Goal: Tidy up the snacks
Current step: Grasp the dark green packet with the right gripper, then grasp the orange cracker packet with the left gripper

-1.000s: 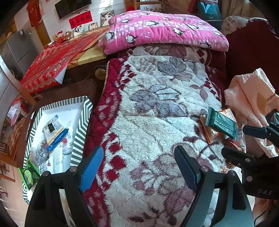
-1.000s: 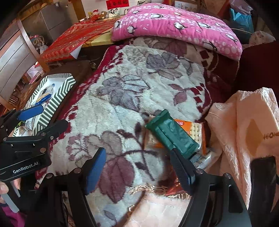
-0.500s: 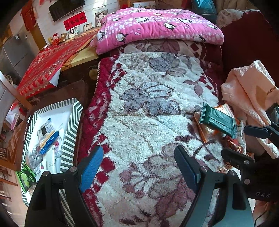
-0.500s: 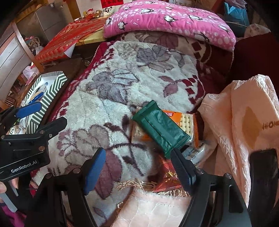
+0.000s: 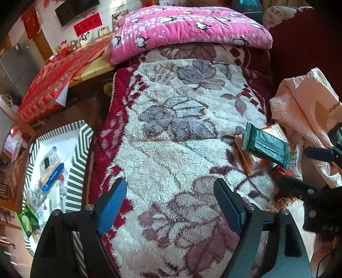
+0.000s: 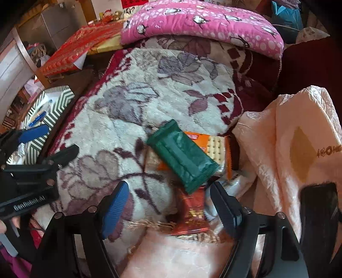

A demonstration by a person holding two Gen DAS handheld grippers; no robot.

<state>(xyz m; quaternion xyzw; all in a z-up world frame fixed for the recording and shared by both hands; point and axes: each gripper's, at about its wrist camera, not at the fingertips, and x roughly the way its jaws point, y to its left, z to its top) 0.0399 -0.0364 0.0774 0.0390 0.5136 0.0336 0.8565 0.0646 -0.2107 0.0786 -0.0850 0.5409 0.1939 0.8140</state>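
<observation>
A green snack packet (image 6: 183, 158) lies slantwise on an orange cracker packet (image 6: 215, 145) at the blanket's right edge. A red packet (image 6: 192, 213) lies just below them. My right gripper (image 6: 168, 192) hangs open over this pile, with the red packet and the green packet's lower end between its fingertips, untouched. My left gripper (image 5: 168, 192) is open above bare blanket, nothing between its fingers. The left wrist view shows the green packet (image 5: 267, 147) to the right, with the right gripper (image 5: 305, 170) beside it. A green-and-white striped tray (image 5: 84, 149) at the left holds several packets.
A flowered plush blanket (image 5: 175, 132) covers the surface. A peach plastic bag (image 6: 288, 139) is crumpled to the right of the snacks. A pink penguin pillow (image 6: 203, 19) lies at the far end. A red cloth-covered table (image 5: 55, 81) stands beyond the tray.
Both grippers have drifted right and slightly down. The snack pile now sits nearer the middle of the right wrist view, and the red packet has come between its fingers.
</observation>
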